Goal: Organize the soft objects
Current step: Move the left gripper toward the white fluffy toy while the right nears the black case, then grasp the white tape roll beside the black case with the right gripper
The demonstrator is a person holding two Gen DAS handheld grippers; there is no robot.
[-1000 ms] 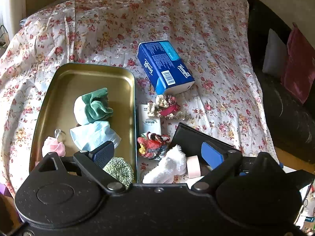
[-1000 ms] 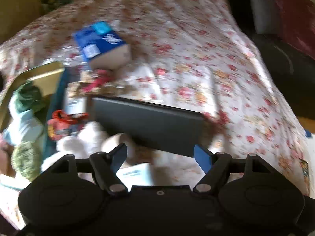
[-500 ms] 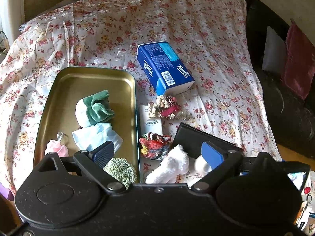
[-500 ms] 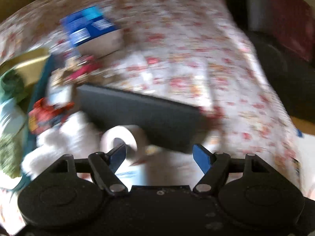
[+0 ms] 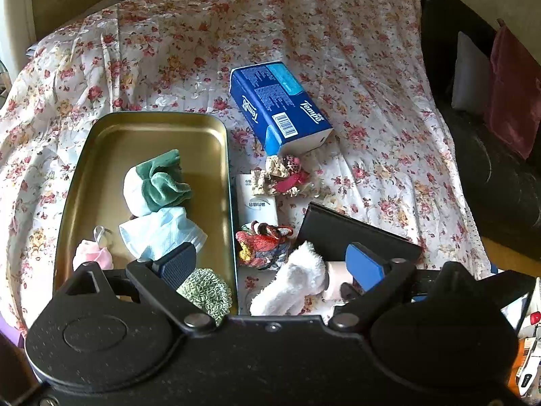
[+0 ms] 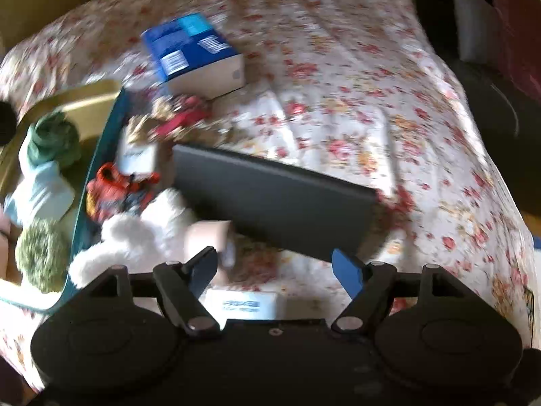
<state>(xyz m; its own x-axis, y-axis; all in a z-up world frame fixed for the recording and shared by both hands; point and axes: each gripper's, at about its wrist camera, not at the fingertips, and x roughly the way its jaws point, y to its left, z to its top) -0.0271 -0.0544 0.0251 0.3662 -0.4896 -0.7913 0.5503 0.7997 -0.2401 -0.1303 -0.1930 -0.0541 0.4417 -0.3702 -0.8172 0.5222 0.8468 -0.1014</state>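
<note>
**Two grippers wait wide, and the right one has crept in on the loose pile**

Two changes stand out. The roll of tape, which showed its open core half a second ago, now lies with its side toward the right wrist camera, partly behind the white fluffy cloth. The right gripper has edged closer to the items since a second ago, its jaws wide apart with nothing between them. The left gripper has barely shifted and is also spread and empty, hanging over the tray's near right corner. By judgement, a pickup from the loose pile is being lined up; nothing is gripped yet.

From the left: the gold tray already holds a pink item, a green-and-white cloth, a pale blue mask and a green knitted pad. Just outside its right edge lie a small white packet, a red patterned scrunchie, the fluffy cloth and the tape, then a dark flat case. Behind them sit a leopard-print hair tie and a blue tissue pack.

Everything rests on a floral cloth in sunlight; a dark sofa with cushions stands at the right.
</note>
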